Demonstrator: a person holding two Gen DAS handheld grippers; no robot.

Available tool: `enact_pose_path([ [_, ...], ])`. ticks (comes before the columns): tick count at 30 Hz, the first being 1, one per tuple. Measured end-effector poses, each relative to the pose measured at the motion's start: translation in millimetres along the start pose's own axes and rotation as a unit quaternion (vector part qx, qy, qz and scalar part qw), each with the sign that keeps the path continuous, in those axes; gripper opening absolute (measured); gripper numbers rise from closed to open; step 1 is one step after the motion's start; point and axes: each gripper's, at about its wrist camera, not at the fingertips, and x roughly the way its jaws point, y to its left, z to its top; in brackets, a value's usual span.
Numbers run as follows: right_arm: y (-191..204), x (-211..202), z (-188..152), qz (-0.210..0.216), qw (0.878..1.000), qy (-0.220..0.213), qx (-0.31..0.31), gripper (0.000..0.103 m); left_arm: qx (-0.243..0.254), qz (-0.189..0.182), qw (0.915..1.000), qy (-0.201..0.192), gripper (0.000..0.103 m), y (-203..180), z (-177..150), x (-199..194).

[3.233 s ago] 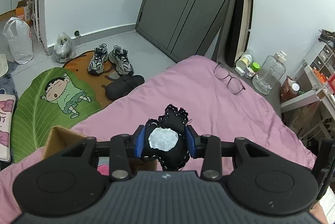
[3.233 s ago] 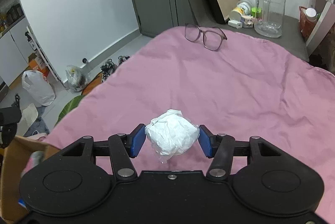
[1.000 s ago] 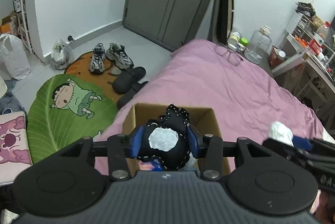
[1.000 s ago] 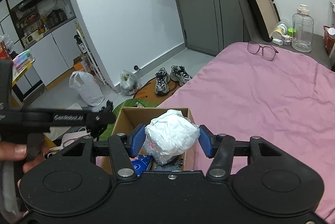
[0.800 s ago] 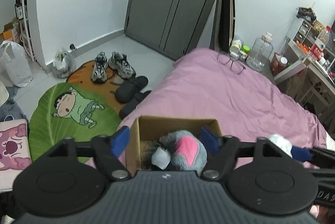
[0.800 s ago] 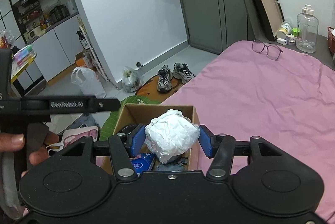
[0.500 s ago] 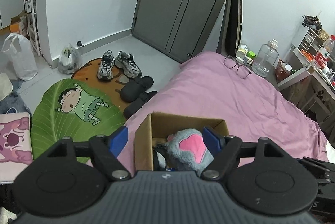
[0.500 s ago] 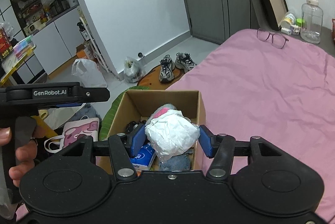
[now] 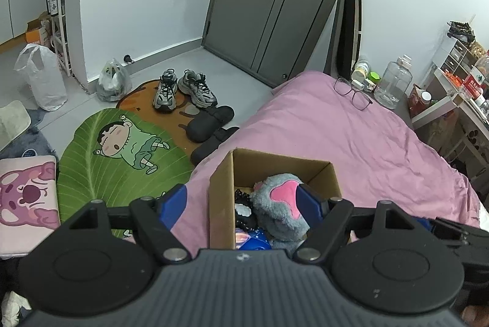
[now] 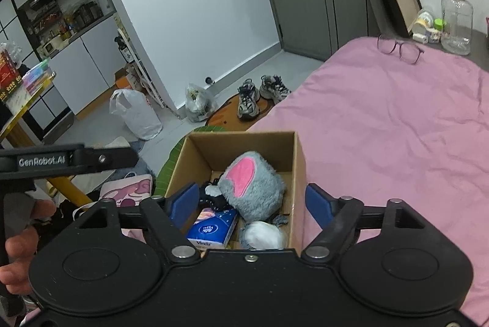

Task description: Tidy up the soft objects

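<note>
An open cardboard box (image 10: 298, 155) stands on the pink bed at its left edge; it also shows in the left wrist view (image 9: 221, 198). Inside lie a grey and pink plush toy (image 10: 249, 184), a black soft item (image 9: 243, 209), a blue tissue pack (image 10: 214, 226) and a white crumpled wad (image 10: 264, 235). My right gripper (image 10: 252, 201) is open and empty above the box. My left gripper (image 9: 243, 201) is open and empty over the box's near left side.
The pink bedspread (image 10: 397, 128) stretches right, with glasses (image 10: 400, 48) at its far end. Shoes (image 9: 183, 88), black slippers (image 9: 211, 125) and a green cartoon rug (image 9: 122, 155) lie on the floor left of the bed. A clear water jug (image 10: 457, 24) stands on the bedside table.
My right gripper opened and dropped the white wad into the box. The left gripper released the black item into the box about 0.8 s ago and has stayed open since.
</note>
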Motion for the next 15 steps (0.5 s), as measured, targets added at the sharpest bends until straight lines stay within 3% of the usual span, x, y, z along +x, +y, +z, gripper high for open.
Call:
enact_pose_path([
  [5,-5,-22,5,-0.003,1.000,-0.022,0.003,0.085,-0.011,0.010,0.9999,-0.002,0.079,-1,-1,-16],
  [15,-14,-67,15,0.012,0.999,-0.044,0.004,0.103,0.012,0.012,0.9997,-0.020,0.095,-20,-6,-55],
])
